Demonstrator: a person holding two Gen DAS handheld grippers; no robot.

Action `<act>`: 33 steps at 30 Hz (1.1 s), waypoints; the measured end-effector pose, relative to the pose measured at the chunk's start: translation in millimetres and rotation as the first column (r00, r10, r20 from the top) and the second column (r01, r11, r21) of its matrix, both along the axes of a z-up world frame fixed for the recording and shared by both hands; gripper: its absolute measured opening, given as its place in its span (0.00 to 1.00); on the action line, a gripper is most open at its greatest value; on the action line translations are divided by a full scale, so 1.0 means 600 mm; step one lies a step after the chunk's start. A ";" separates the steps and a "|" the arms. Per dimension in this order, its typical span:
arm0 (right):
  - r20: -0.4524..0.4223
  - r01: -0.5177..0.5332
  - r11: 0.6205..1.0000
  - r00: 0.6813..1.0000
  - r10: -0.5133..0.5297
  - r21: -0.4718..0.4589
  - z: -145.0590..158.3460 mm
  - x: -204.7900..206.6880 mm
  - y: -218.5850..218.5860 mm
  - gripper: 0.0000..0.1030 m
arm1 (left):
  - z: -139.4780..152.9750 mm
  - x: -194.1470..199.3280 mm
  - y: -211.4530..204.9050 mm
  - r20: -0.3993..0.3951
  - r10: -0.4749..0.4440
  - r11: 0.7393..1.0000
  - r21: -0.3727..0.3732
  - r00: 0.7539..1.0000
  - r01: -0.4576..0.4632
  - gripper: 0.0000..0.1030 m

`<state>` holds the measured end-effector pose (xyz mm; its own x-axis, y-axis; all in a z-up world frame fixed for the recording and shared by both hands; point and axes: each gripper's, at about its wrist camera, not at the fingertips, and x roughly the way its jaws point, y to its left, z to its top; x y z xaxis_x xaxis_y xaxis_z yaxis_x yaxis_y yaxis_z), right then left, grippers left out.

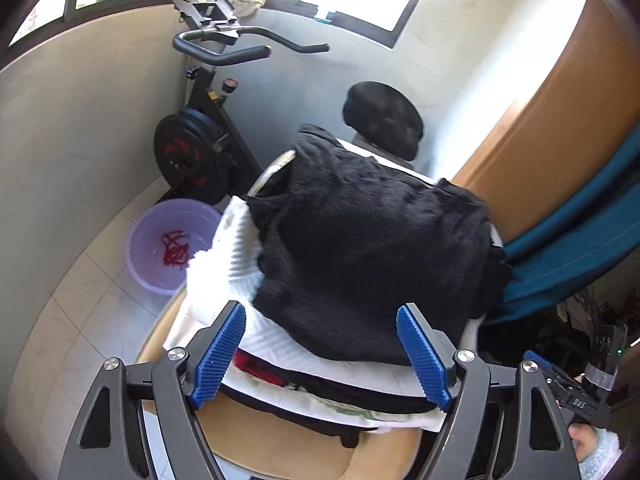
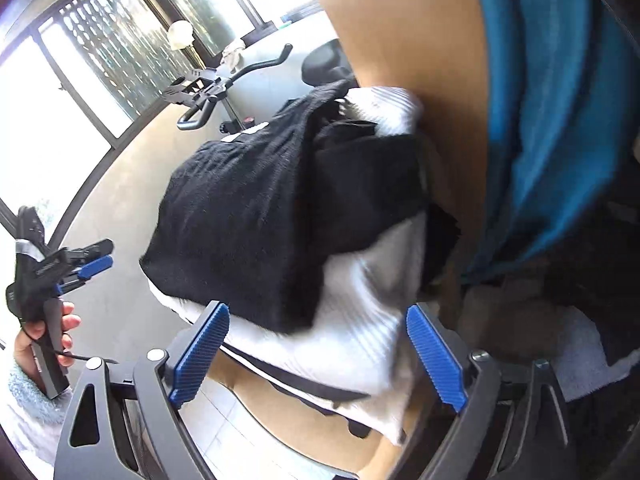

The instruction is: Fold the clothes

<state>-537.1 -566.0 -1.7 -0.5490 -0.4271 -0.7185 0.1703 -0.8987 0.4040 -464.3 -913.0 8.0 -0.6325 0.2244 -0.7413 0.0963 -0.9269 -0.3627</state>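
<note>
A folded black knit sweater (image 1: 368,248) lies on top of a stack of folded clothes, over a white ribbed garment (image 1: 236,248), on a round tan table (image 1: 280,448). My left gripper (image 1: 320,356) is open and empty, its blue pads just in front of the stack's near edge. In the right wrist view the black sweater (image 2: 248,216) rests on the white garment (image 2: 360,320). My right gripper (image 2: 318,356) is open and empty at the stack's near side. The left gripper (image 2: 90,260) shows at the far left there, held in a hand.
An exercise bike (image 1: 208,120) stands by the wall behind the table, a purple bucket (image 1: 168,244) on the tiled floor beside it. A black stool seat (image 1: 382,120) sits behind the stack. A wooden door (image 1: 560,120) and teal cloth (image 1: 580,232) are at right.
</note>
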 end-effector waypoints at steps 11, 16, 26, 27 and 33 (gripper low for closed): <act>-0.044 0.158 0.987 0.986 -0.158 -0.002 0.010 0.145 0.241 1.00 | -0.014 0.047 0.309 0.042 -0.205 0.978 -0.019 0.978 0.206 0.81; -0.044 0.267 0.964 0.963 -0.267 -0.011 0.018 0.278 0.427 1.00 | -0.024 0.090 0.465 0.080 -0.245 0.969 0.031 0.966 0.244 0.81; 0.057 0.595 0.802 0.800 -0.597 0.047 -0.053 0.599 0.810 1.00 | -0.075 0.169 0.747 0.199 -0.319 0.947 0.115 0.927 0.301 0.81; 0.065 0.616 0.786 0.783 -0.618 0.053 -0.055 0.622 0.835 1.00 | -0.078 0.174 0.761 0.203 -0.323 0.945 0.122 0.924 0.303 0.81; 0.058 0.695 0.714 0.712 -0.700 0.086 -0.044 0.692 0.913 1.00 | -0.107 0.189 0.801 0.262 -0.310 0.950 0.128 0.914 0.285 0.81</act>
<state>-121.9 -18.4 -28.2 -0.6144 0.0943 -0.7833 -0.5443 -0.7694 0.3342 -351.2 -432.6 -55.9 -0.3001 0.4405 -0.8461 -0.0717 -0.8949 -0.4405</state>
